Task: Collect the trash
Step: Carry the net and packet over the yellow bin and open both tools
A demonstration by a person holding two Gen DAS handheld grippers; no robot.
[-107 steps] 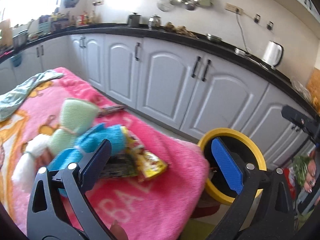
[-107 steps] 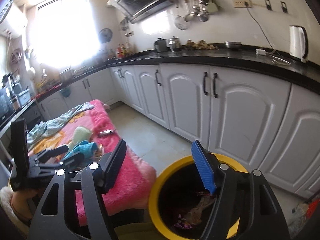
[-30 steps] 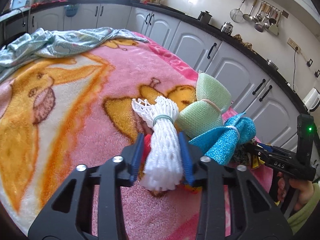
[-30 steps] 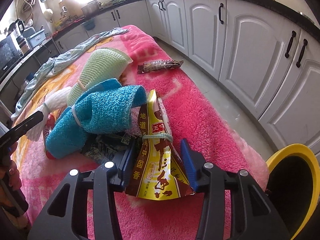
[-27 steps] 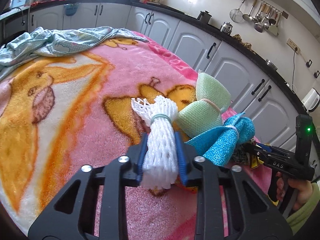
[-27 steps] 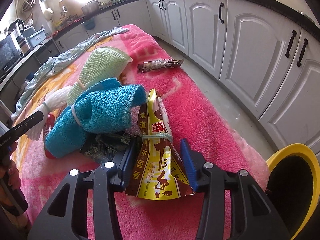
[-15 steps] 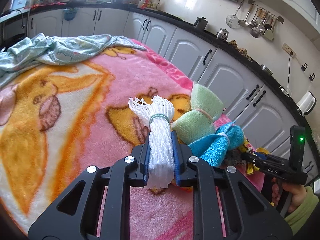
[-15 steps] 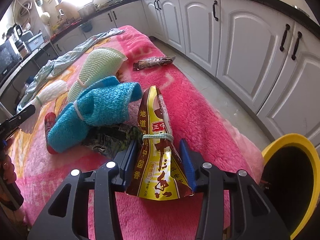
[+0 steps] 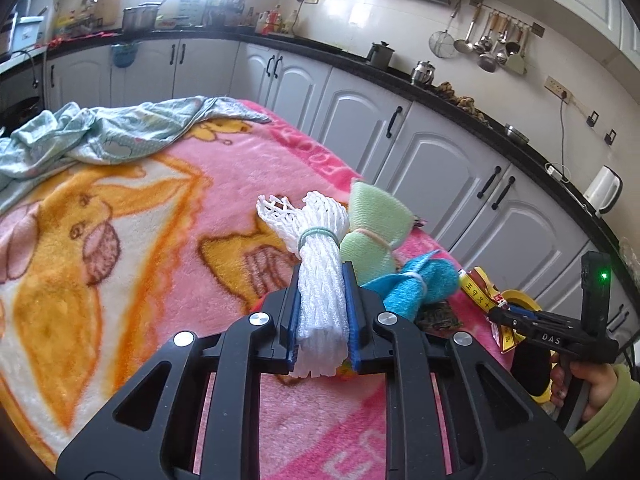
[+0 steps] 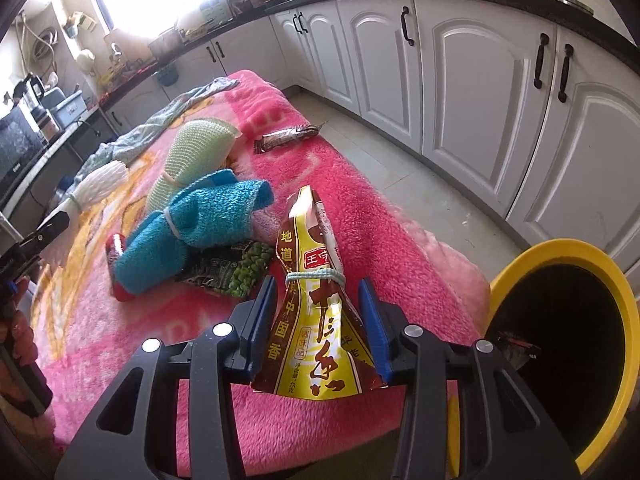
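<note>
Between the blue pads of the left gripper [image 9: 323, 316] sits a white foam-net sleeve bundle [image 9: 320, 280], rolled lengthwise and cinched near its top with a pale green rubber band; the jaws are closed tight against both its sides, and its frayed open end fans out above the band. It is held over the fluffy pink cartoon-print blanket [image 9: 120, 216] that covers the table. The right gripper [image 10: 318, 320] has its jaws drawn in around a yellow and brown foil snack bag [image 10: 316, 320] printed with Chinese characters, pinched at the waist by a light green band; both pads press the bag's lower edges, and the bag stands upright above the blanket's edge. Just to the right of it, below the table's corner, stands a yellow-rimmed round trash bin [image 10: 624, 320] with a dark interior where a scrap of wrapper shows. Left of the snack bag lies a blue knitted cloth tied with a band [image 10: 192, 228], resting on a dark green pea-snack wrapper [image 10: 236, 268] and touching a small red packet [image 10: 114, 248]. Behind these is a pale green mesh sponge tied in the middle [image 10: 192, 152], and farther back a brown candy-bar wrapper [image 10: 288, 136] lies alone near the blanket's far edge. A crumpled light-blue cloth [image 9: 100, 132] is heaped at the blanket's far end, beneath the white kitchen cabinets [image 10: 472, 76].
</note>
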